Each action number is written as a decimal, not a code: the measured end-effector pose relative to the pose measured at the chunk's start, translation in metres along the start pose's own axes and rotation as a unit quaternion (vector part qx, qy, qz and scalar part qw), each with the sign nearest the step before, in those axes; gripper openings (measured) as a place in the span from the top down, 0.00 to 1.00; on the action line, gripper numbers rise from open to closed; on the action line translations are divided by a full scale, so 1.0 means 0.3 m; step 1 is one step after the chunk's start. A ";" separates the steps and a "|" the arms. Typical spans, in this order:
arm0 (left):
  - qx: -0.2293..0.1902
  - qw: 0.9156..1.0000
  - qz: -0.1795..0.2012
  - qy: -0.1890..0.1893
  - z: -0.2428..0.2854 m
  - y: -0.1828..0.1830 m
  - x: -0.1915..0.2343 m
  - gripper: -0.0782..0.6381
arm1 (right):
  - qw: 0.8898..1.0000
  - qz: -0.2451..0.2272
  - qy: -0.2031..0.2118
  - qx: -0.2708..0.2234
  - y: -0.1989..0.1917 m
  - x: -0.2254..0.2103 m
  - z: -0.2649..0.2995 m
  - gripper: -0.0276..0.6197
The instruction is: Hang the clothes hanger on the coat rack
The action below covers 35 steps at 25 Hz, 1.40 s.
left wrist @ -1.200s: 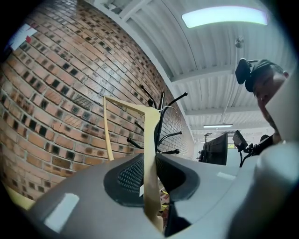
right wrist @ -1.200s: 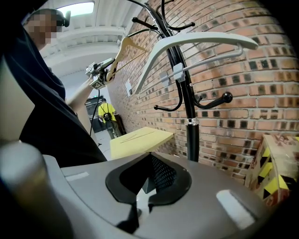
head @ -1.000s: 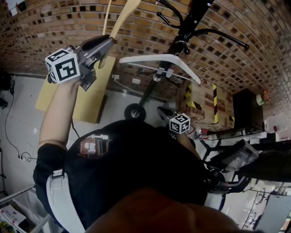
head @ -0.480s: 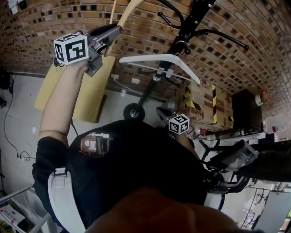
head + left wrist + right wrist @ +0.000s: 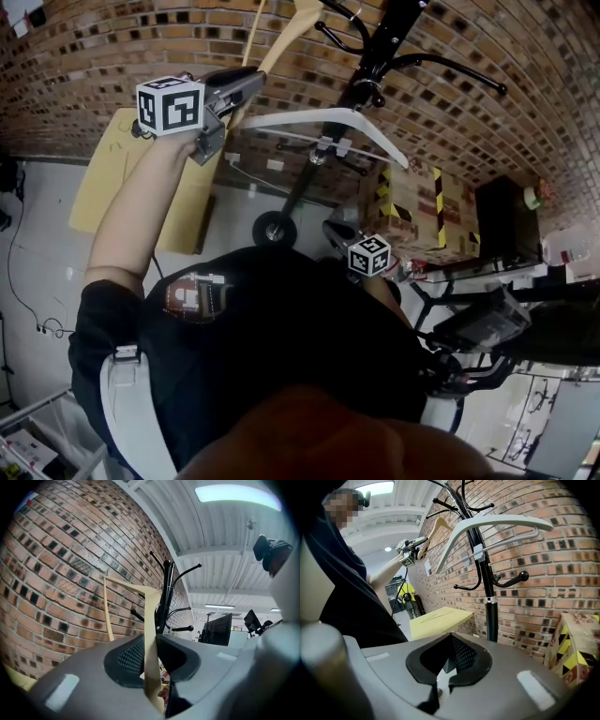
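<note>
My left gripper (image 5: 249, 82) is raised in front of the brick wall, shut on one arm of a pale wooden hanger (image 5: 281, 37). In the left gripper view the wooden hanger's arm (image 5: 151, 658) runs between the pads, with the black coat rack (image 5: 165, 597) just beyond. The rack's pole (image 5: 389, 37) stands right of that gripper. A white hanger (image 5: 328, 120) hangs on the rack. My right gripper (image 5: 339, 231) stays low by the person's body, shut and holding nothing (image 5: 445, 667). Its view shows the white hanger (image 5: 497, 524), rack (image 5: 487, 588) and wooden hanger (image 5: 436, 529).
A yellow board (image 5: 141, 178) leans on the wall at left. A cardboard box with black-yellow tape (image 5: 412, 211) sits right of the rack's base. A small wheel (image 5: 275, 230) lies near the pole's foot. A person in a yellow vest (image 5: 407, 592) stands far off.
My left gripper has carried the wooden hanger to the right, closer to the coat rack's hooks. The right gripper and the white hanger have stayed put.
</note>
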State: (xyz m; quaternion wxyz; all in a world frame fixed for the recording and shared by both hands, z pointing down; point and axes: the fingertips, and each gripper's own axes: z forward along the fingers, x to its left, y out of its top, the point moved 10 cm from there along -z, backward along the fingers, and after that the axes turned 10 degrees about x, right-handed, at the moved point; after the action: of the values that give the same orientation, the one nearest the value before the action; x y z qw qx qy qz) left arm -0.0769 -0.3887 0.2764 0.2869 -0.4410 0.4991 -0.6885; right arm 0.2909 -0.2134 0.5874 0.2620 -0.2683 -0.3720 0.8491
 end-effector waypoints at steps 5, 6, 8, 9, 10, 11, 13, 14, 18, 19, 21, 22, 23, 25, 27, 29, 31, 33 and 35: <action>0.024 1.000 -0.013 -0.004 0.043 -0.061 0.012 0.78 | 1.000 0.002 -0.001 -0.002 -0.014 0.001 -0.004 0.94; 0.027 1.000 -0.015 -0.003 0.047 -0.071 0.015 0.78 | 1.000 0.003 -0.002 -0.002 -0.017 0.002 -0.005 0.94; 0.030 0.999 -0.021 -0.005 0.051 -0.089 0.020 0.78 | 1.000 0.005 -0.003 -0.001 -0.023 0.004 -0.006 0.94; 0.030 0.999 -0.026 -0.010 0.053 -0.098 0.021 0.78 | 1.000 0.005 -0.003 0.000 -0.026 0.004 -0.005 0.94; 0.030 0.999 -0.030 -0.015 0.054 -0.106 0.020 0.78 | 1.000 0.006 -0.003 0.000 -0.029 0.005 -0.005 0.94; 0.029 0.999 -0.033 -0.020 0.055 -0.112 0.018 0.78 | 1.000 0.006 -0.002 0.001 -0.032 0.007 -0.004 0.94; 0.029 0.999 -0.033 -0.029 0.060 -0.122 0.009 0.77 | 1.000 0.007 -0.002 0.001 -0.035 0.011 -0.002 0.94; 0.027 0.999 -0.031 -0.031 0.064 -0.126 0.003 0.77 | 1.000 0.007 -0.001 0.001 -0.036 0.013 -0.001 0.94; 0.023 0.999 -0.029 -0.027 0.076 -0.144 -0.008 0.76 | 1.000 0.006 0.002 0.002 -0.037 0.015 0.002 0.94; 0.028 0.999 -0.030 -0.025 0.078 -0.151 -0.009 0.76 | 1.000 0.005 0.002 0.002 -0.037 0.015 0.002 0.94; 0.037 0.998 -0.034 -0.025 0.075 -0.168 -0.011 0.76 | 1.000 0.005 0.002 0.001 -0.038 0.013 0.000 0.94; 0.037 0.998 -0.035 -0.024 0.067 -0.176 -0.010 0.76 | 1.000 0.005 0.002 0.001 -0.039 0.012 0.000 0.94; 0.035 0.998 -0.036 -0.023 0.055 -0.182 -0.008 0.76 | 1.000 0.006 0.003 0.002 -0.039 0.011 0.000 0.94; 0.026 0.999 -0.042 -0.023 0.020 -0.197 0.002 0.76 | 1.000 0.006 0.003 0.002 -0.038 0.013 0.003 0.94; 0.013 0.999 -0.042 -0.010 -0.033 -0.217 0.021 0.76 | 1.000 0.006 0.005 0.003 -0.037 0.016 0.006 0.94; 0.003 0.999 -0.042 0.017 -0.097 -0.252 0.046 0.76 | 1.000 0.006 0.006 0.003 -0.036 0.015 0.007 0.94; -0.008 0.998 -0.050 0.041 -0.169 -0.304 0.074 0.76 | 1.000 0.006 0.006 0.003 -0.036 0.013 0.007 0.94; -0.021 0.996 -0.063 0.059 -0.242 -0.367 0.099 0.76 | 1.000 0.006 0.006 0.006 -0.036 0.015 0.008 0.94; -0.028 0.993 -0.071 0.085 -0.312 -0.447 0.125 0.76 | 1.000 0.007 0.008 0.008 -0.039 0.019 0.011 0.94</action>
State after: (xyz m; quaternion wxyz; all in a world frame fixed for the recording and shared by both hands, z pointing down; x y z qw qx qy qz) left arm -0.1712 -0.3342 0.4038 0.1811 -0.4234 0.5082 -0.7278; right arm 0.2875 -0.2045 0.5969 0.2612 -0.2751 -0.3617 0.8516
